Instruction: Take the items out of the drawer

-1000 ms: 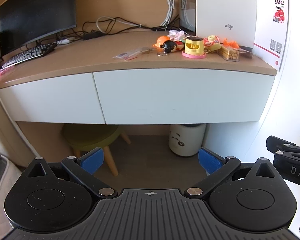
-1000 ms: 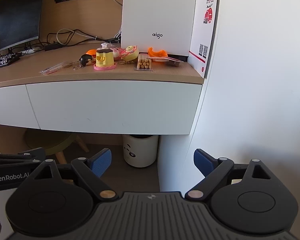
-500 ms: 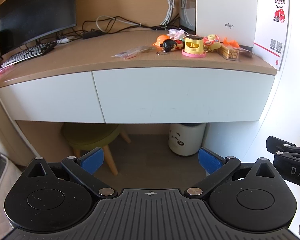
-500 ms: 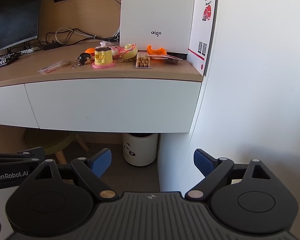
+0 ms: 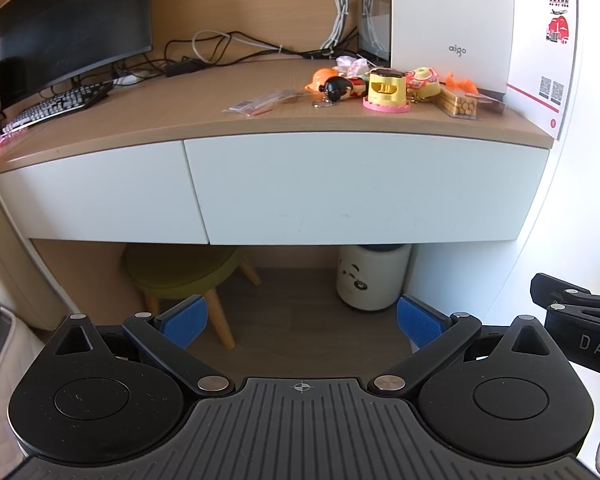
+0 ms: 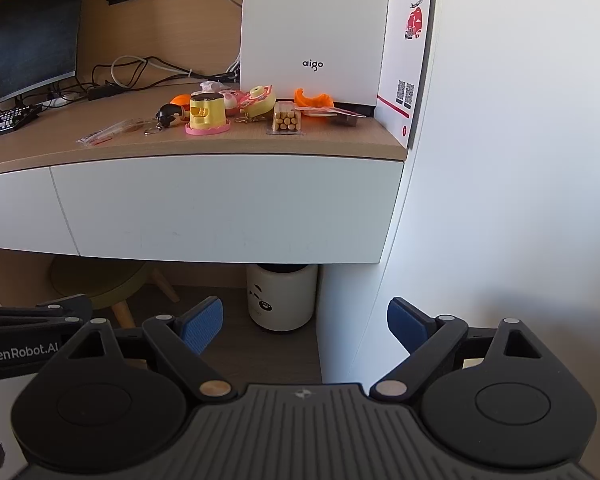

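Observation:
The right white drawer (image 5: 360, 188) (image 6: 228, 208) under the wooden desk is closed, and so is the left drawer (image 5: 96, 196). On the desktop above lie small toys: a yellow toy on a pink base (image 5: 386, 90) (image 6: 207, 114), a black-headed figure keychain (image 5: 336, 90) (image 6: 168, 115), a clear box of sticks (image 5: 458, 103) (image 6: 287, 118) and an orange piece (image 6: 314, 99). My left gripper (image 5: 302, 322) hangs open well in front of and below the drawers. My right gripper (image 6: 304, 322) is open too, at like distance. Both hold nothing.
A white aigo box (image 5: 452, 20) (image 6: 314, 28) and a leaflet (image 6: 410, 60) stand at the desk's back right by the white wall (image 6: 500, 160). A monitor (image 5: 72, 20) and keyboard (image 5: 56, 106) sit left. Under the desk are a green stool (image 5: 180, 268) and a white bin (image 5: 374, 276).
The right wrist view has shifted slightly, with the desk and toys sitting a little lower than half a second ago. The left view is nearly unchanged. Both grippers stay open.

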Available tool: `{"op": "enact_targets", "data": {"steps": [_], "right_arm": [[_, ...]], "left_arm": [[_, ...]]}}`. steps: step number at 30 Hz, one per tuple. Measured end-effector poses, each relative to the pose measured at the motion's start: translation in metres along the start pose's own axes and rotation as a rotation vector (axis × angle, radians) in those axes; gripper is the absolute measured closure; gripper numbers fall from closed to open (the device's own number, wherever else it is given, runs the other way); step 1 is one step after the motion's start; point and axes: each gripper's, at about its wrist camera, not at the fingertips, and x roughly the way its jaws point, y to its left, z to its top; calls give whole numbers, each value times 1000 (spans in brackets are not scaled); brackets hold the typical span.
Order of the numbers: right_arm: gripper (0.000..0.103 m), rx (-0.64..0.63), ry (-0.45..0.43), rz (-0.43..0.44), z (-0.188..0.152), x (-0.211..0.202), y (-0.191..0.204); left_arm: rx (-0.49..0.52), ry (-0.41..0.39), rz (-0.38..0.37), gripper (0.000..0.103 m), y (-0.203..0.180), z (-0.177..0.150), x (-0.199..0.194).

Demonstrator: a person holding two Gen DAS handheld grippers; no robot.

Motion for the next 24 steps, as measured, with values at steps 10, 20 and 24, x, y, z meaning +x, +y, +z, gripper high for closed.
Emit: {"op": "enact_targets", "data": {"steps": [10,20,24], "right_arm": [[12,0,6,1,-2,1,0],[12,1,12,0,-4,2,1],[12,3,15,2,-5,2,1]], "left_arm": [[-3,1,1,0,-1,-2,1],[-5,2,1,0,-1,-3,1],[-10,5,2,0,-1,-6,3]]}}
